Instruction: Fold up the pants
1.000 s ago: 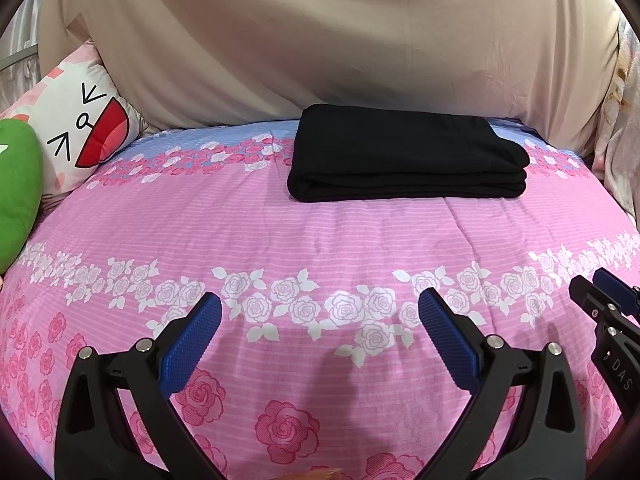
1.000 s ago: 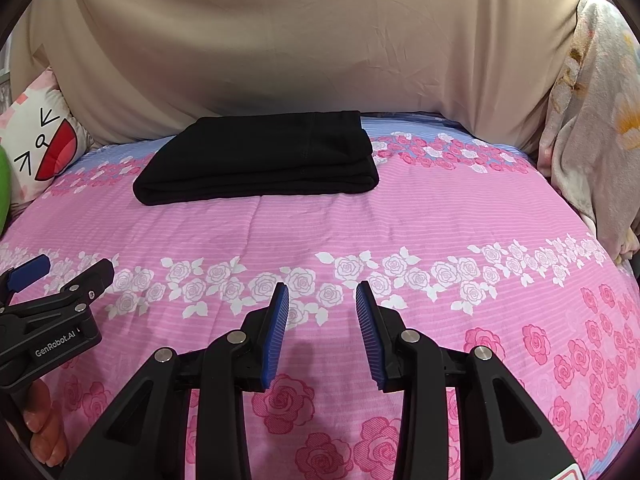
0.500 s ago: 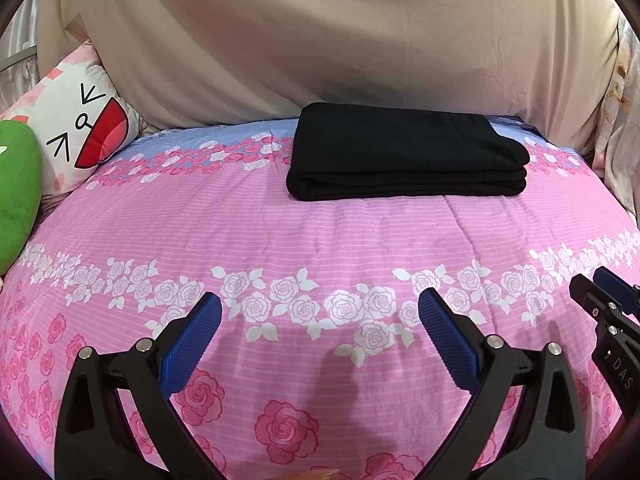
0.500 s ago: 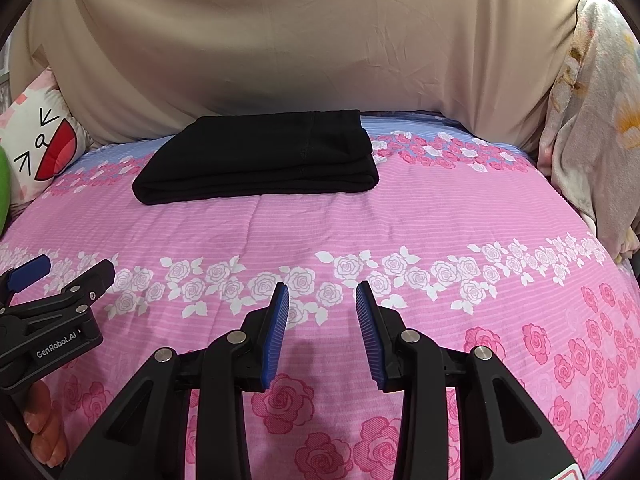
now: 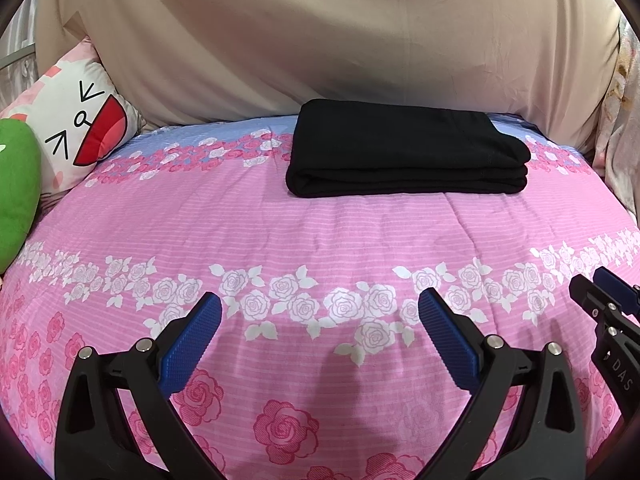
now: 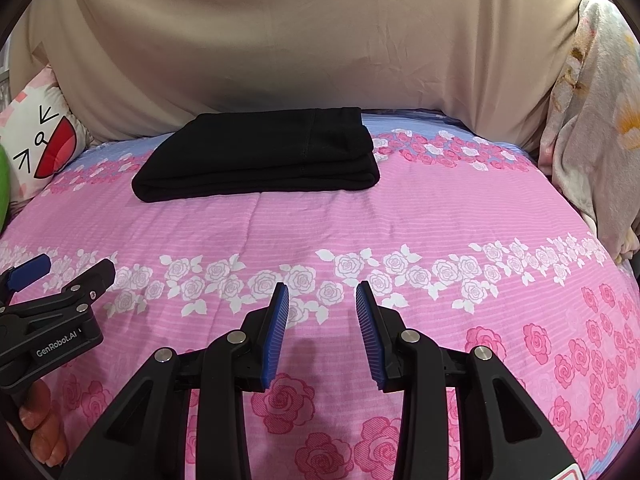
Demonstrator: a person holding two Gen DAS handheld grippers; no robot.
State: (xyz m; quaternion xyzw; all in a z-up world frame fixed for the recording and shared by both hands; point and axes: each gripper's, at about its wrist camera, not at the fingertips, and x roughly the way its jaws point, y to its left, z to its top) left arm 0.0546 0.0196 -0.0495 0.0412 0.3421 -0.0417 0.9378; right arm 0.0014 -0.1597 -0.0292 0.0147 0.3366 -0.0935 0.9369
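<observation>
The black pants (image 5: 404,152) lie folded in a neat flat rectangle at the far side of the pink rose-print bed cover (image 5: 320,240); they also show in the right wrist view (image 6: 260,156). My left gripper (image 5: 320,304) is wide open and empty, hovering low over the near part of the bed, well short of the pants. My right gripper (image 6: 322,292) is open with a narrower gap and empty, also near the front. Each gripper shows at the edge of the other's view, the right one (image 5: 600,296) and the left one (image 6: 60,272).
A beige sheet (image 5: 320,40) drapes behind the bed. A white cartoon-face pillow (image 5: 80,128) and a green cushion (image 5: 16,184) sit at the far left. A floral blanket (image 6: 592,128) hangs at the right edge.
</observation>
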